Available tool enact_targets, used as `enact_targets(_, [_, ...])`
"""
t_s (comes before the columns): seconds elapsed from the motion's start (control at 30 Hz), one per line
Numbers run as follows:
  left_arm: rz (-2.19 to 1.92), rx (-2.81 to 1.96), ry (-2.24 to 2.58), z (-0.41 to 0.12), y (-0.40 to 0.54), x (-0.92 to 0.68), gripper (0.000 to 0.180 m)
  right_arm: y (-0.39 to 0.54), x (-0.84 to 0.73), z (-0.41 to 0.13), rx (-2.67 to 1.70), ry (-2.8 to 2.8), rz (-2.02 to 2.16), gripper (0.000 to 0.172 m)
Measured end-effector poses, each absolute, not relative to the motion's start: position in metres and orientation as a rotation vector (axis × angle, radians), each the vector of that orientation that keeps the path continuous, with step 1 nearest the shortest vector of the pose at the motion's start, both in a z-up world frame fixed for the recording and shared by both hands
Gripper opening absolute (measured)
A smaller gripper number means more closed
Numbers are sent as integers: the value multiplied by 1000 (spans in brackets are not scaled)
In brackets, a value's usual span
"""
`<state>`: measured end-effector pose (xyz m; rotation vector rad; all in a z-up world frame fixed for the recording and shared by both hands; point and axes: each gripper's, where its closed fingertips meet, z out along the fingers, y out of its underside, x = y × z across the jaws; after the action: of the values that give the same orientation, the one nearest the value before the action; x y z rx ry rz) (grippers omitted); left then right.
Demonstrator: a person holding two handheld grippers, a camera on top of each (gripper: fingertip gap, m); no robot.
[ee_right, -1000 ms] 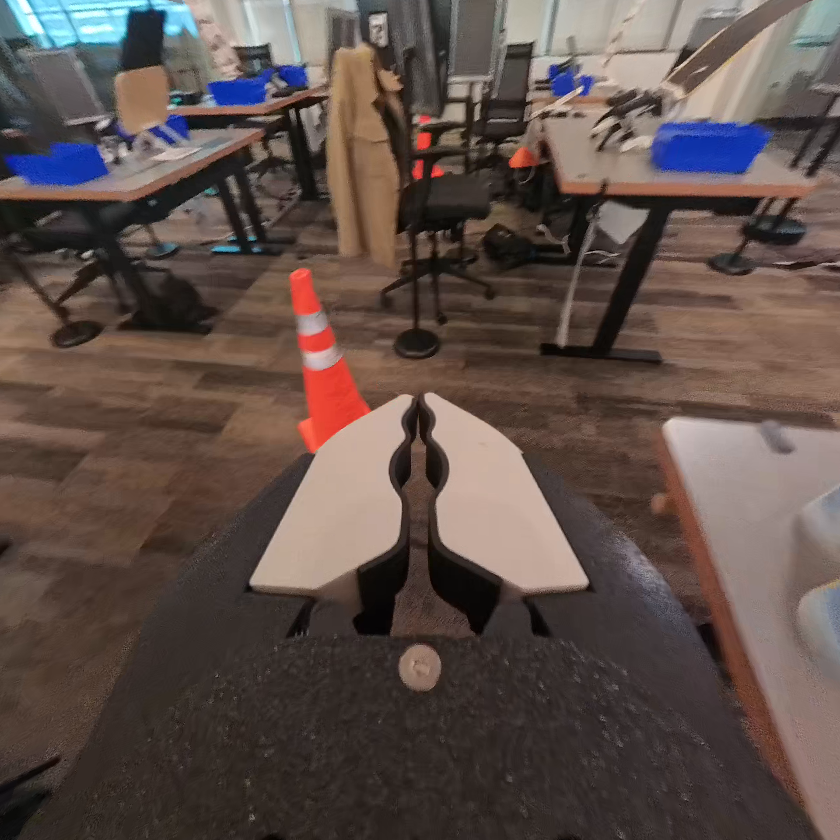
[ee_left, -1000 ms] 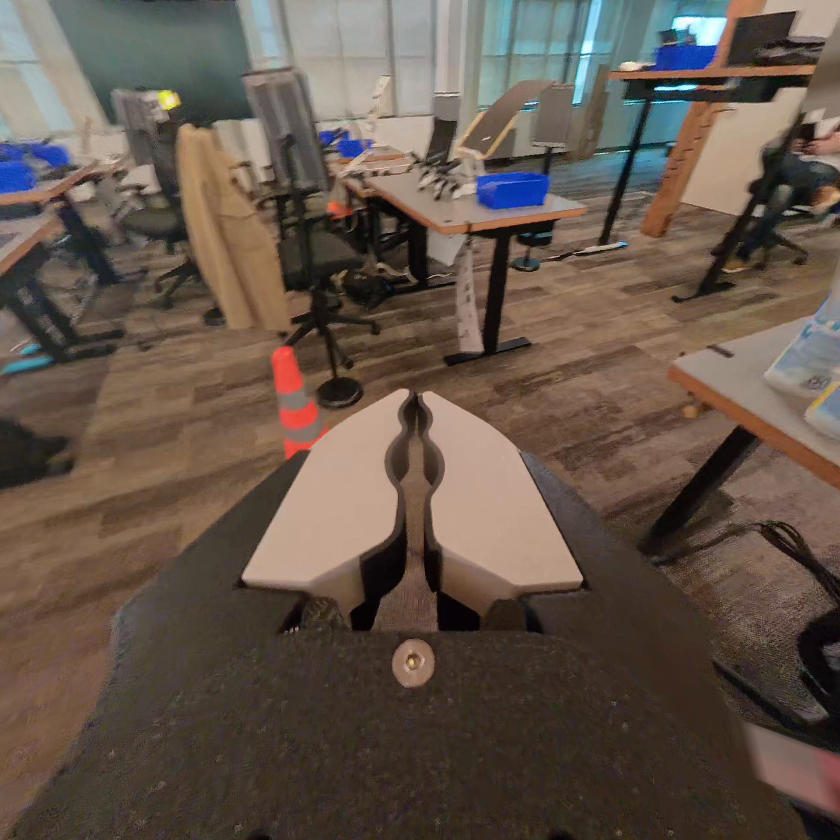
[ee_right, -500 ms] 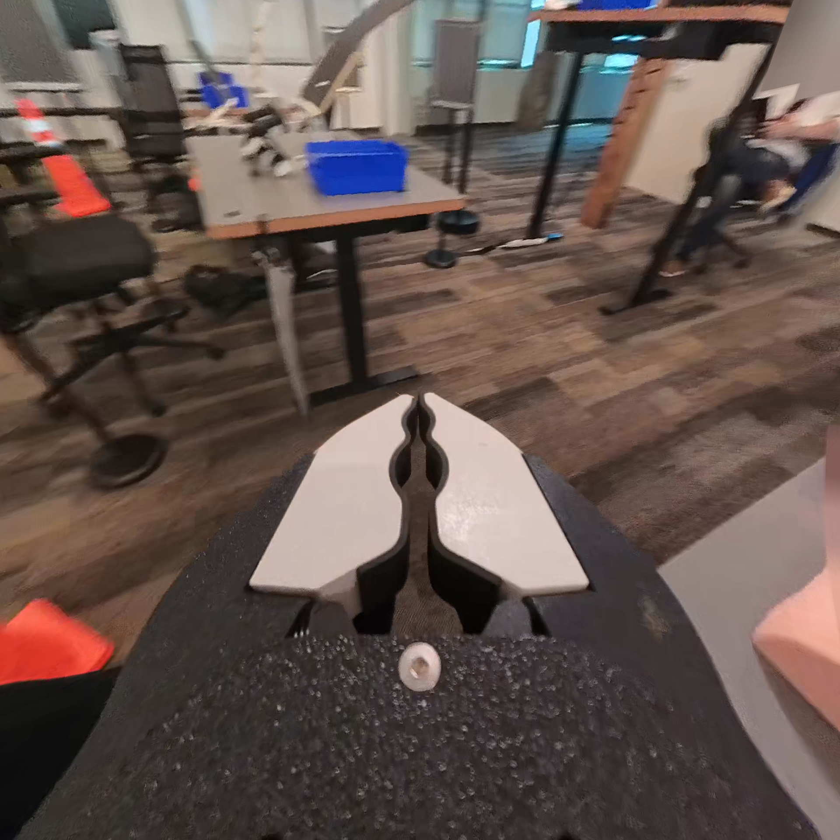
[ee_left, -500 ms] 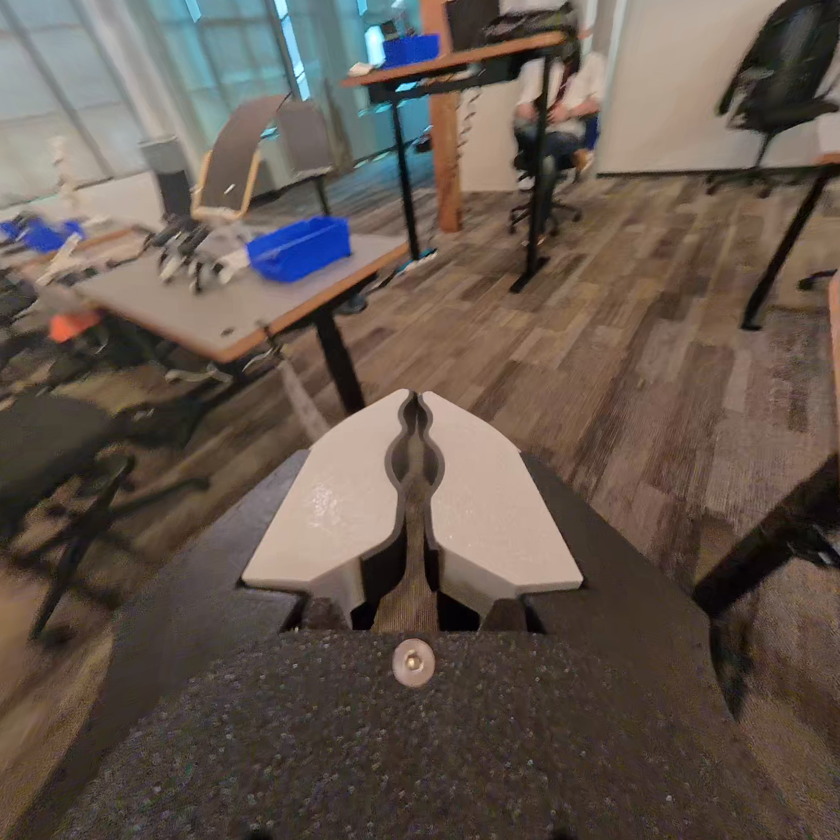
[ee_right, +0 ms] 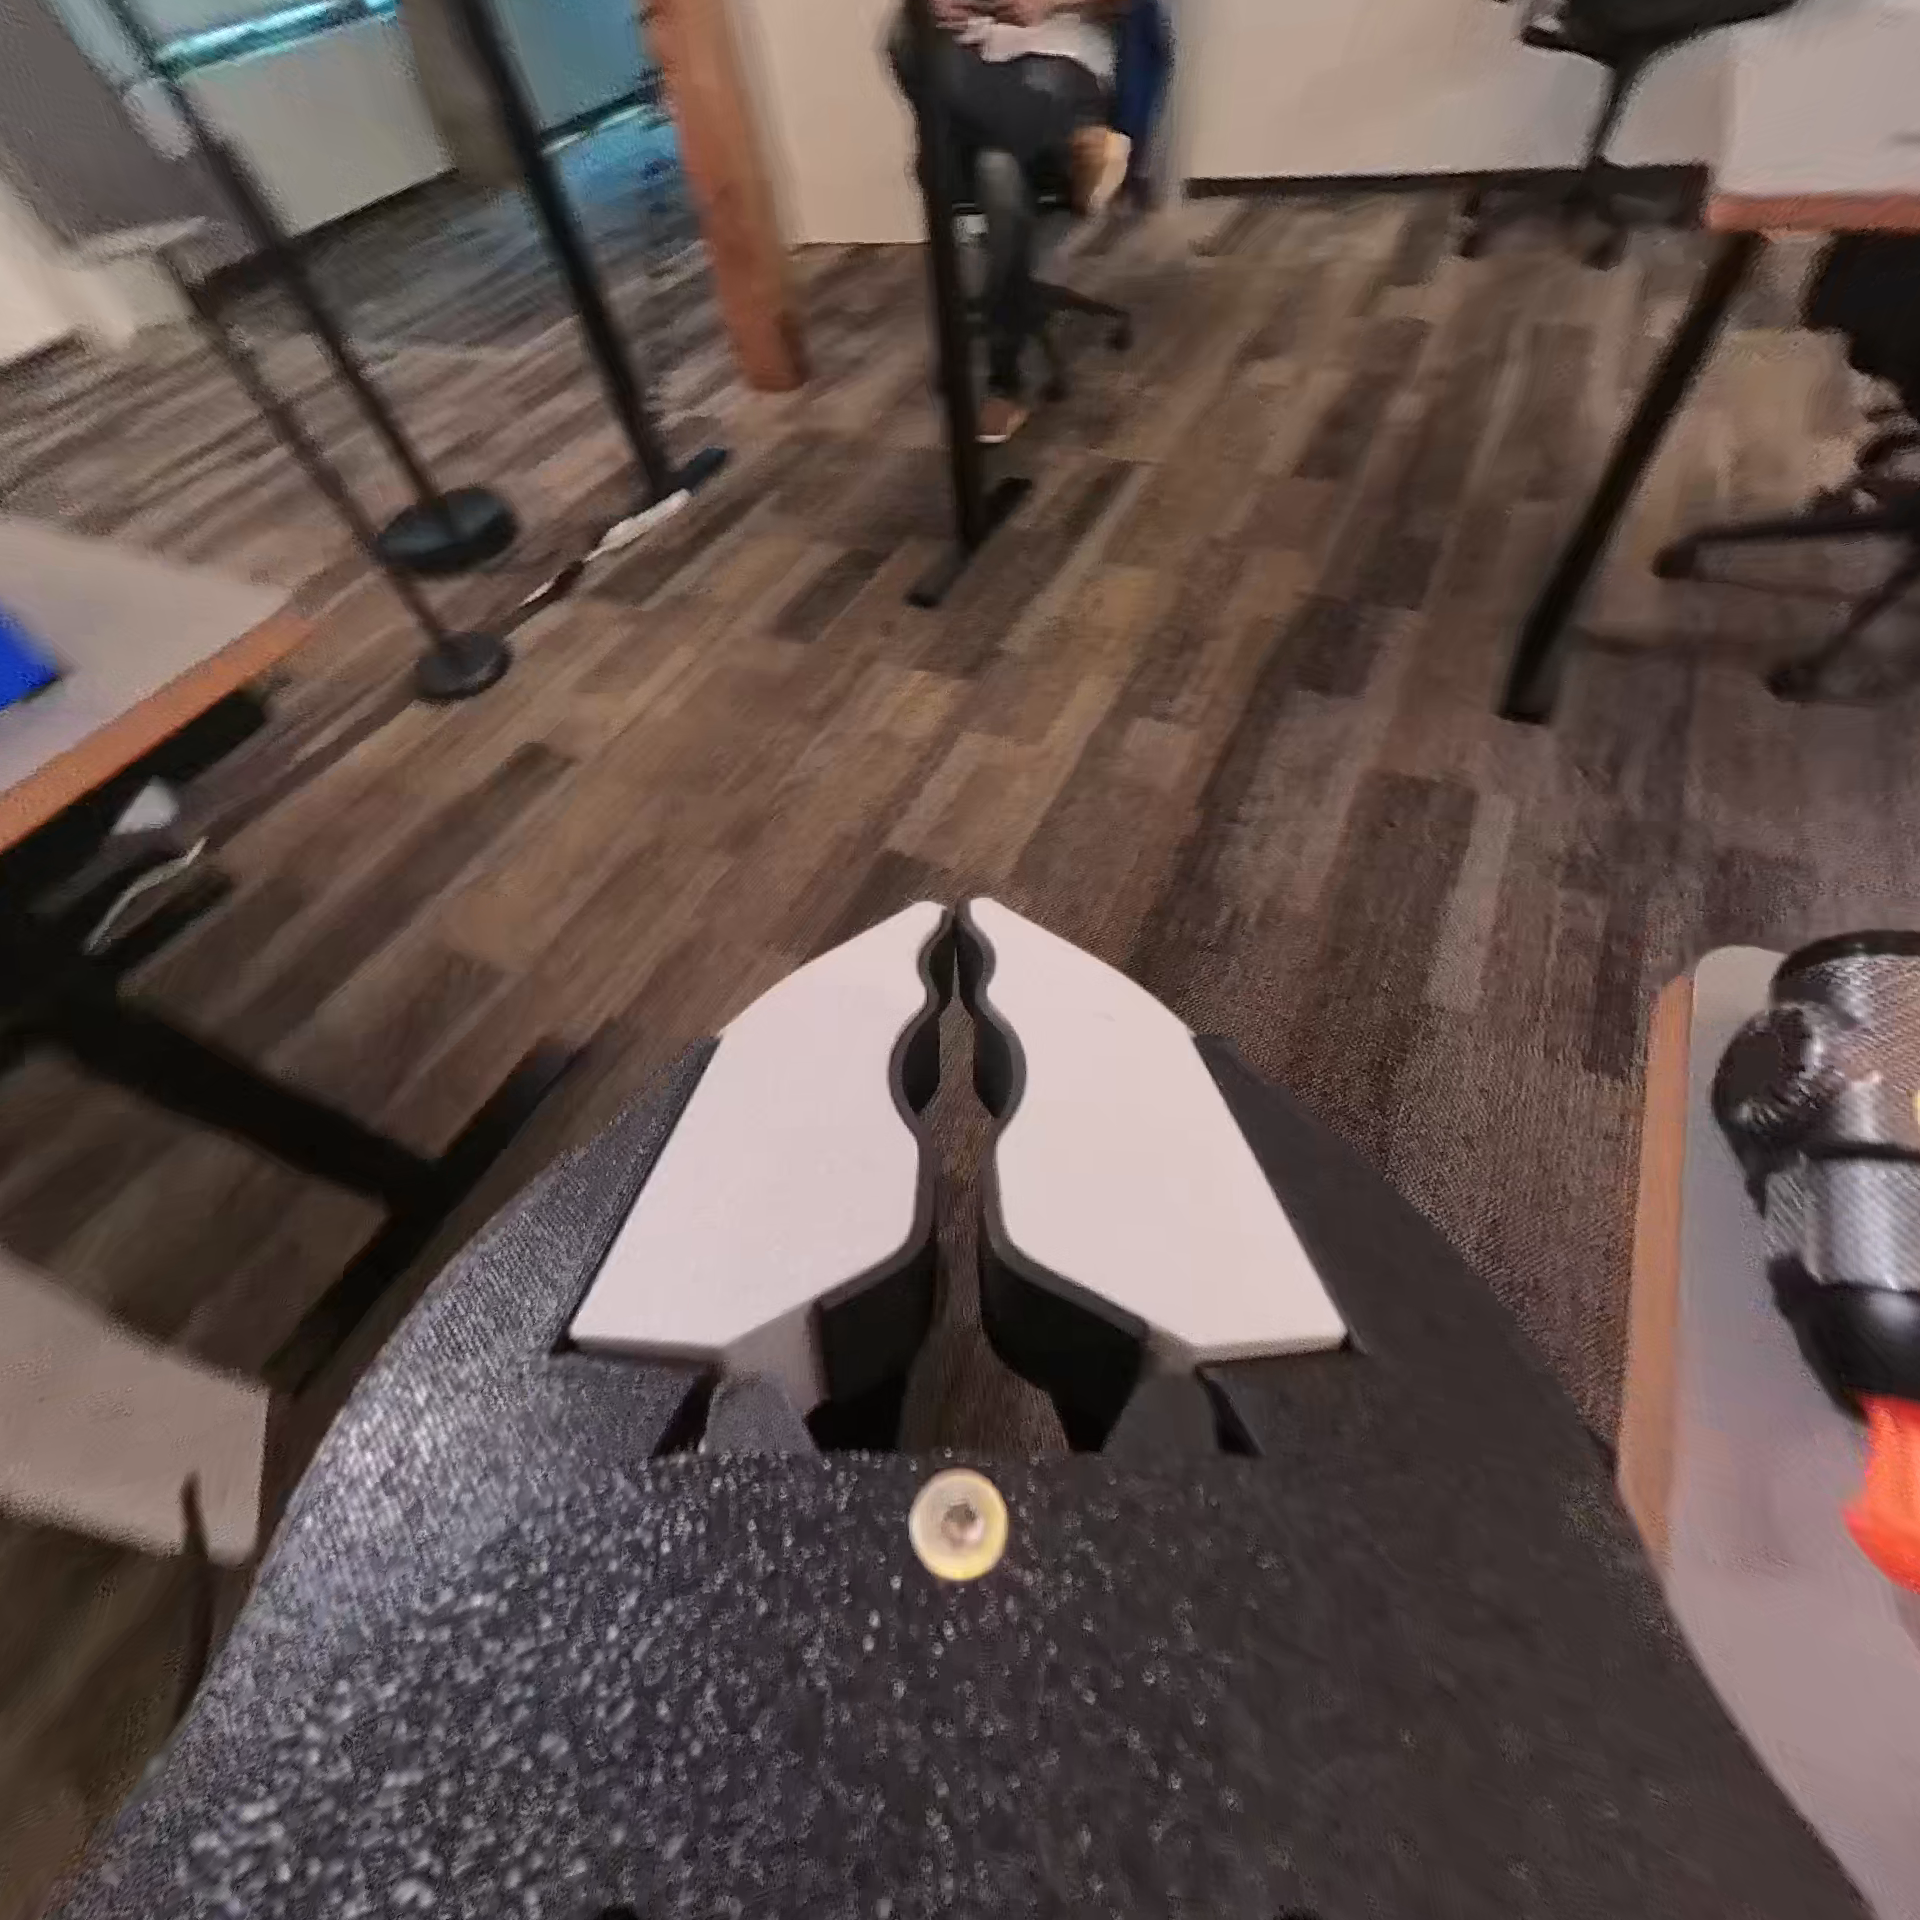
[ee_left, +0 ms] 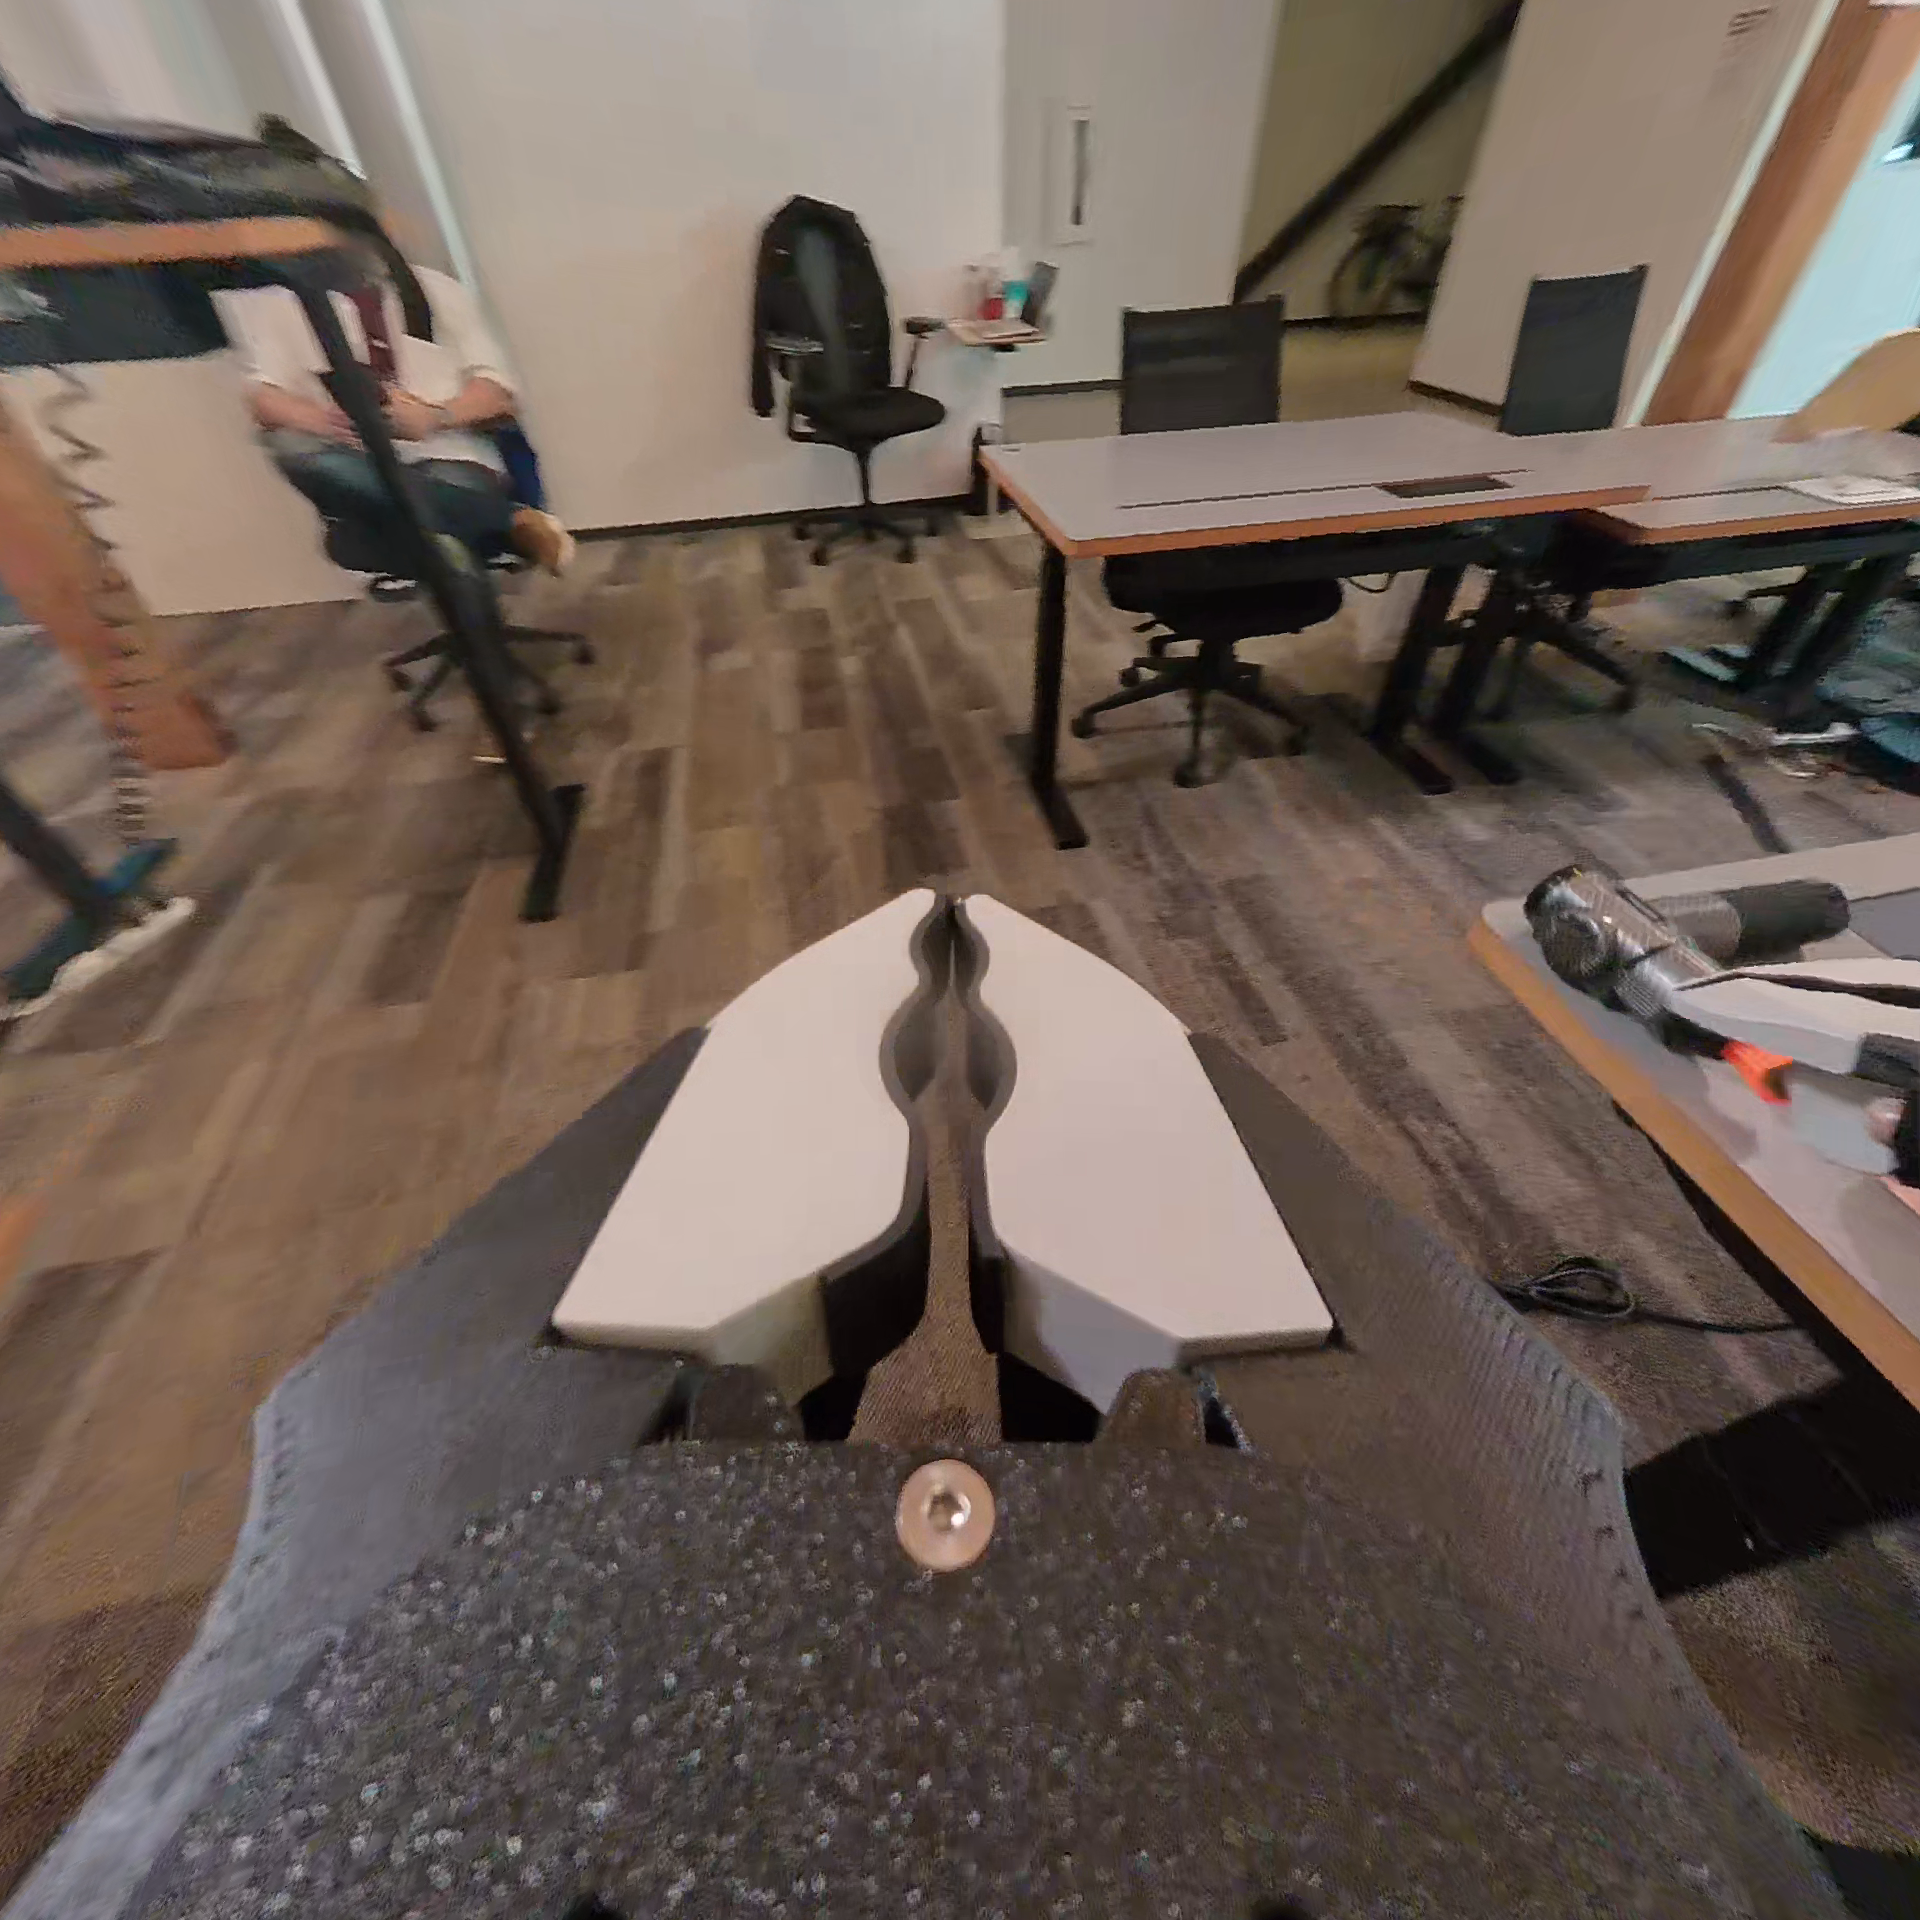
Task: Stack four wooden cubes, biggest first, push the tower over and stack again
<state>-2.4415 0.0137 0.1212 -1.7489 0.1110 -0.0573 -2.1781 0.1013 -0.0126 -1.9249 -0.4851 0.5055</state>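
Left wrist view shows the left tool (ee_left: 950,914) clenched on nothing above the floor, the dark carbon-patterned device (ee_left: 1621,951) lying lengthwise on the desk (ee_left: 1714,1195) to its right; the right tool (ee_right: 957,916), likewise clenched empty, sits nearer it.

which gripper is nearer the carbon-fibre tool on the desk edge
Right. The right gripper has the carbon-fibre tool close beside it; the left gripper sits farther back from it.
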Motion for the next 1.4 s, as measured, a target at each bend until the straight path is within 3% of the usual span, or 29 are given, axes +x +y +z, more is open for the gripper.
enact_targets(0.17, [-159, -1796, 259, 83, 224, -2420, 0, 299, -2146, -36, -1964, -120, 434, 0])
enact_targets(0.27, [-242, -1781, 514, 100, 349, -2371, 0, 380, -2097, -13, -1959, -36, 318, 0])
enact_targets(0.43, [-411, -1715, 768, 104, 533, -2271, 0, 431, -2009, -6, -1943, 138, 322, 0])
enact_targets(0.67, [-781, -1560, 1283, -10, 707, -2036, 0, 448, -1948, -75, -1983, 458, 144, 0])
enact_targets(0.73, [-893, -1468, 1388, -23, 735, -1953, 0, 455, -1927, -80, -1960, 618, 66, 0])
enact_targets(0.9, [-1136, -1335, 1474, 25, 758, -1823, 0, 469, -1889, -47, -1874, 877, -142, 0])
enact_targets(1.17, [-1281, -1251, 1583, 54, 742, -1751, 0, 469, -1857, -12, -1744, 1011, -350, 0])
enact_targets(1.4, [-1393, -1193, 1594, 62, 806, -1695, 0, 517, -1784, 19, -1680, 1052, -543, 0])
